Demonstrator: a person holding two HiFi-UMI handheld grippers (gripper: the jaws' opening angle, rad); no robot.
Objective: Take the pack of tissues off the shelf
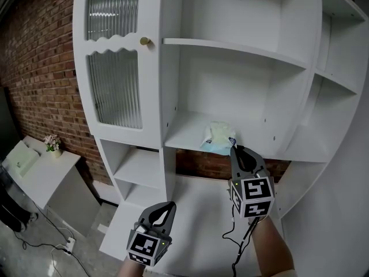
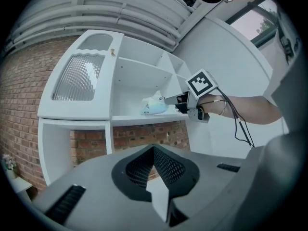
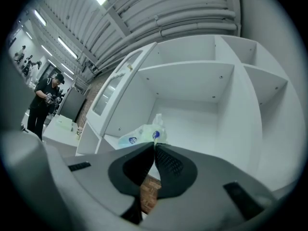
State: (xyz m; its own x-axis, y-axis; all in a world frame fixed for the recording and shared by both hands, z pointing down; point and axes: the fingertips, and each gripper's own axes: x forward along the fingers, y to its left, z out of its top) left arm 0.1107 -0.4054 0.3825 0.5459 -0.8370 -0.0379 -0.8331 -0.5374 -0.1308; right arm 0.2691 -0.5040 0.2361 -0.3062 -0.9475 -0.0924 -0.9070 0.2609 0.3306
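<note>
1. Head view: the pack of tissues [image 1: 218, 137] lies on the middle shelf [image 1: 184, 133] of a white shelf unit [image 1: 173, 97], near that shelf's front edge and right of the ribbed glass door [image 1: 115, 91] with its brass knob [image 1: 145, 41].
2. The right gripper [image 1: 234, 149] is raised to the shelf, with its tips at the near right corner of the pack.
3. Right gripper view: the jaws are pressed together, and the right gripper [image 3: 155, 147] pinches the edge of the pack's wrapper [image 3: 144, 134] at its tips. The pack rests on the shelf board.
4. Left gripper view: the left gripper [image 2: 154, 150] has its jaws closed together with nothing between them. From this side the right gripper [image 2: 167, 99] touches the pack [image 2: 154, 106].
5. In the head view the left gripper [image 1: 168, 207] hangs lower down and to the left, well apart from the pack.
6. A brick wall [image 1: 34, 68] stands behind the unit.
</note>
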